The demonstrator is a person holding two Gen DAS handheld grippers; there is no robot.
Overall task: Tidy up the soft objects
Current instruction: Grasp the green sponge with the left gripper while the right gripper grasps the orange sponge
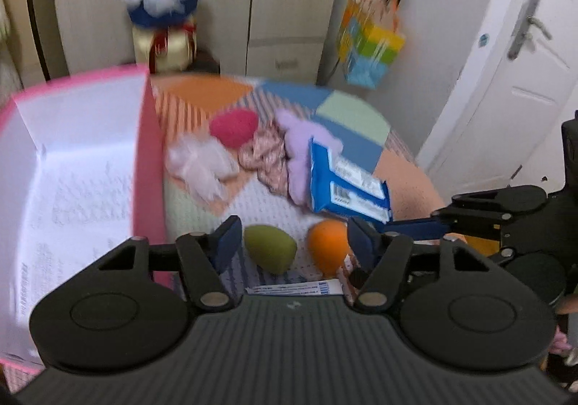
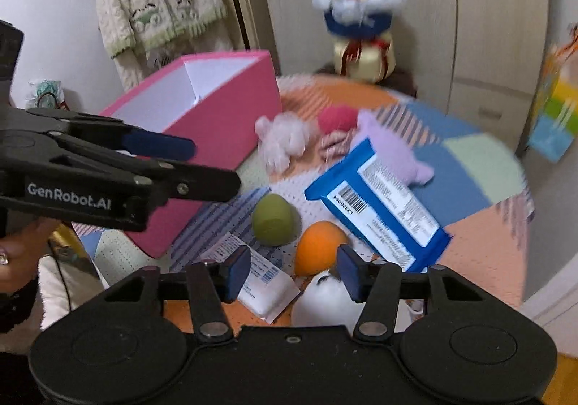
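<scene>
Nothing is seen inside the pink box (image 1: 72, 166); sponges, plush toys and packets lie on the bench (image 2: 480, 224). Both the left tool (image 1: 294, 242) and right tool (image 2: 294, 269) are held wide, empty.

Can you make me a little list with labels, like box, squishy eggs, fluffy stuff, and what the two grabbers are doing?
box: pink box, open, white inside, nothing seen in it
squishy eggs: green sponge, orange sponge, pink sponge
fluffy stuff: white puff, purple plush
packets: blue pack
left gripper: open, holding nothing
right gripper: open, holding nothing
</scene>
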